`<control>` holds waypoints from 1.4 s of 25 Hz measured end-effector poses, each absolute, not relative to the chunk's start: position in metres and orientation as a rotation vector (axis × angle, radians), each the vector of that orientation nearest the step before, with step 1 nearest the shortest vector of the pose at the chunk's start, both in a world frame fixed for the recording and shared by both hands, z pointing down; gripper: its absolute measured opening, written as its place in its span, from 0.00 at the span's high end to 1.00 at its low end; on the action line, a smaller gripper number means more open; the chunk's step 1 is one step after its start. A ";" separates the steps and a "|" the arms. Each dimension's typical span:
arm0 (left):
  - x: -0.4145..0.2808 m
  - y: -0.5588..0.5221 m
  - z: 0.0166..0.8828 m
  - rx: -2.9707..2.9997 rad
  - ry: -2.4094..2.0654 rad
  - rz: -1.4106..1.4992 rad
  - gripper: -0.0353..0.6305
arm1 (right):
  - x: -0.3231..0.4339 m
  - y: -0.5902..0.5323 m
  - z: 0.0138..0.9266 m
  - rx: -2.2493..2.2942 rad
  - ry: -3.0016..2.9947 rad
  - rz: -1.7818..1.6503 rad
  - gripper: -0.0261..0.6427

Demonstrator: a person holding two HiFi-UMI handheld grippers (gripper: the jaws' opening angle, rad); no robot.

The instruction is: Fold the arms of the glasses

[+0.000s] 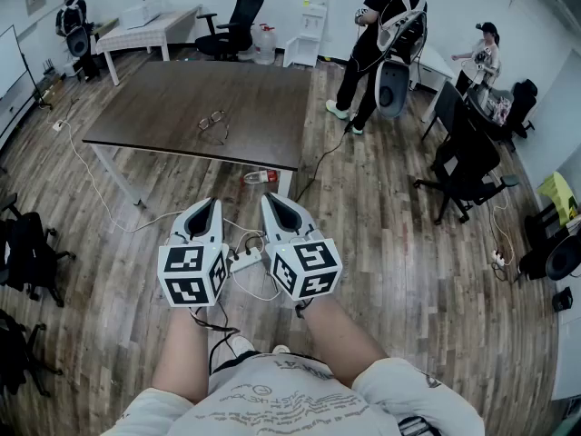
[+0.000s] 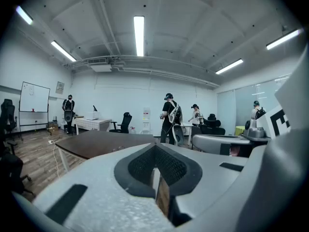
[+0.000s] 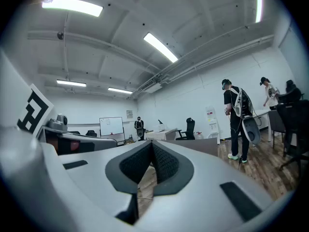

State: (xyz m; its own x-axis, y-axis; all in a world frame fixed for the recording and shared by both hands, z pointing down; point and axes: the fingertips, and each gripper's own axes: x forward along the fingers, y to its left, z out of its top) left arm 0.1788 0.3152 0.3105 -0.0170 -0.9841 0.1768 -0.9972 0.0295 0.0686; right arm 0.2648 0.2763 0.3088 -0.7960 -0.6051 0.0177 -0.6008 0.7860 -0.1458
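**A:** The long dark brown wooden table (image 1: 182,107): anyone working at it?

**B:** Not yet. The grey left gripper (image 1: 207,209) and grey right gripper (image 1: 277,205) hang well short of the table's near edge, both clenched on nothing.

**A:** And the thin wire-framed glasses (image 1: 213,123)?

**B:** They lie near the table's middle, too small to read their arms. My worry is that jaws kept closed on arrival would likely shove so light a frame across the table instead of catching an arm.

The glasses (image 1: 213,123), thin dark-framed, lie alone on the brown table (image 1: 163,107), arms apparently unfolded.
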 end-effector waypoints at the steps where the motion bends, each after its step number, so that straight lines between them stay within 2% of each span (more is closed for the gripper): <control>1: 0.182 0.317 0.311 2.069 -2.123 0.122 0.93 | 0.268 0.280 0.308 -0.985 2.938 -0.225 0.94; 13: 0.188 0.330 0.314 2.063 -2.132 0.152 0.93 | 0.270 0.290 0.311 -0.984 2.927 -0.236 0.94; 27: 0.114 0.356 0.341 2.033 -2.162 0.213 0.93 | 0.212 0.309 0.327 -1.005 2.907 -0.277 0.94; 35: 0.079 0.354 0.360 1.963 -2.127 0.138 0.93 | 0.187 0.302 0.342 -1.005 2.938 -0.312 0.94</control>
